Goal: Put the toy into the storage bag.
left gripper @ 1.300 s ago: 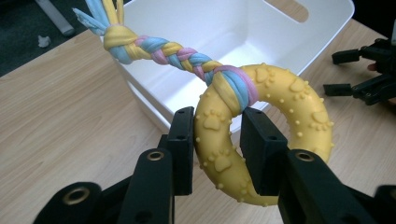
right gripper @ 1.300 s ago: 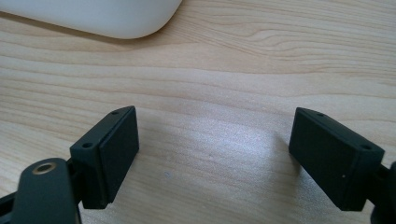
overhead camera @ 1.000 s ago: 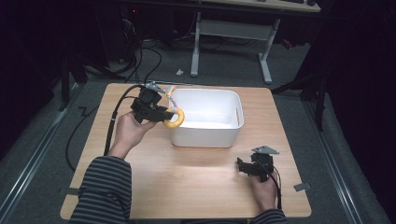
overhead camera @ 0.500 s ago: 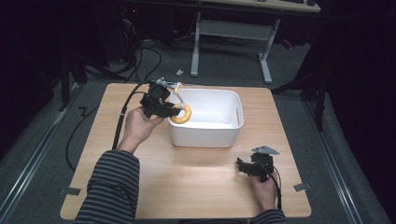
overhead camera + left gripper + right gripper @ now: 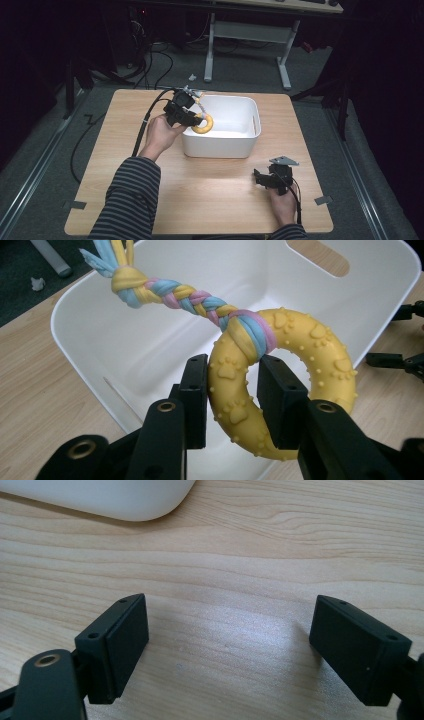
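High view: the left gripper (image 5: 192,116) holds a yellow ring toy (image 5: 203,123) over the near-left corner of the white bin (image 5: 248,142). Compared with the frame a second back, the hand has travelled from the table left of the bin to a spot above its left wall, and the toy now hangs inside the rim line rather than outside it. The braided rope (image 5: 199,104) trails up and back from the ring toward the gripper body. The right gripper (image 5: 268,180) sits on the wooden table (image 5: 210,190) near the front right, well apart from the bin, in the same spot as in both earlier frames.

Left gripper view: the jaws are clenched on the ring, one pad inside the hole and one outside, pinching the band just beside the rope knot. The pastel braid runs off up-left, ending in a tied tuft. Bare white bin floor lies behind and below the toy; nothing else is in the bin.

Right gripper view: the jaws stand wide apart with only bare table between them, released and idle; a corner of the bin shows at the top edge.

Judgement: the carry is nearly done. The toy is over the bin but not yet resting in it, so what remains is lowering and letting go
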`<action>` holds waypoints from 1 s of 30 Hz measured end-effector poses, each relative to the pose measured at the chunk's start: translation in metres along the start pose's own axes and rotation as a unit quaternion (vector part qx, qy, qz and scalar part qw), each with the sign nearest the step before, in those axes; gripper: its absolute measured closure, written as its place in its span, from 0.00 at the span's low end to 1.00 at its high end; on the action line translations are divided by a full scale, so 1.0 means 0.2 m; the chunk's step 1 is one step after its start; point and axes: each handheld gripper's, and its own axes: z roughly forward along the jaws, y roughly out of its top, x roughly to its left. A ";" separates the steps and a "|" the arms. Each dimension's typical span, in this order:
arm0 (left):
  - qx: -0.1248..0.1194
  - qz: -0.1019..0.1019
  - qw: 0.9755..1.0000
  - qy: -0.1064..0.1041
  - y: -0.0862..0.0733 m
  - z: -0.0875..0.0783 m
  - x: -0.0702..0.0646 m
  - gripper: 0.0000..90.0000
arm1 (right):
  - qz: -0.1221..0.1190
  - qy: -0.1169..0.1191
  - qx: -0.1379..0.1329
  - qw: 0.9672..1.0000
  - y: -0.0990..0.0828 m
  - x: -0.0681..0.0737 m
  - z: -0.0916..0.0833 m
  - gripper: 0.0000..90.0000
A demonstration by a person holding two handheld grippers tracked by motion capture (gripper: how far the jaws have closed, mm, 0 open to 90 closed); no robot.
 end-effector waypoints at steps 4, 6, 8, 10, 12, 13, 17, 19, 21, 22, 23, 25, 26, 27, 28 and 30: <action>-0.003 -0.007 1.000 0.000 0.02 0.05 0.00 0.74 | -0.004 0.002 0.000 1.000 0.00 0.00 0.00 0.18; -0.002 -0.007 1.000 0.000 0.02 0.06 0.00 0.74 | -0.004 0.002 0.000 1.000 0.00 0.00 0.00 0.18; 0.000 -0.008 1.000 0.001 0.03 0.07 0.00 0.74 | -0.004 0.002 0.000 1.000 0.00 0.00 0.00 0.18; 0.006 -0.006 1.000 0.006 0.03 0.09 0.00 0.74 | -0.004 0.003 0.000 1.000 0.00 0.00 0.00 0.18; 0.010 -0.004 1.000 0.010 0.03 0.10 -0.01 0.73 | -0.004 0.003 0.000 1.000 0.00 0.00 0.00 0.18; 0.011 -0.003 1.000 0.012 0.03 0.10 -0.01 0.73 | -0.005 0.004 0.000 1.000 0.00 0.00 0.00 0.18; 0.018 -0.002 1.000 0.013 0.03 0.13 -0.01 0.73 | -0.005 0.004 0.000 1.000 0.00 0.00 0.00 0.18; 0.024 0.004 1.000 0.018 0.03 0.14 -0.02 0.73 | -0.005 0.004 0.000 1.000 0.00 0.00 0.00 0.18; 0.028 0.007 0.999 0.018 0.03 0.15 -0.02 0.73 | -0.005 0.004 0.000 1.000 0.00 0.00 0.00 0.18; 0.028 0.007 0.999 0.018 0.03 0.15 -0.02 0.73 | -0.005 0.004 0.000 1.000 0.00 0.00 0.00 0.18; 0.028 0.007 0.999 0.015 0.03 0.15 -0.03 0.73 | -0.005 0.004 -0.001 1.000 0.00 0.00 0.00 0.18; 0.027 0.009 0.999 0.016 0.03 0.15 -0.03 0.73 | -0.004 0.004 0.000 1.000 0.00 0.00 0.00 0.18; 0.025 0.008 0.999 0.018 0.02 0.16 -0.04 0.73 | -0.005 0.004 0.000 1.000 0.00 0.00 0.00 0.18; 0.025 0.007 1.000 0.017 0.02 0.16 -0.04 0.73 | -0.004 0.004 0.000 1.000 0.00 0.00 0.00 0.18; 0.025 0.006 1.000 0.015 0.02 0.16 -0.03 0.73 | -0.004 0.004 0.000 1.000 0.00 0.00 0.00 0.18; 0.028 0.004 0.999 0.017 0.01 0.17 -0.03 0.73 | -0.004 0.004 0.000 1.000 0.00 0.00 0.00 0.18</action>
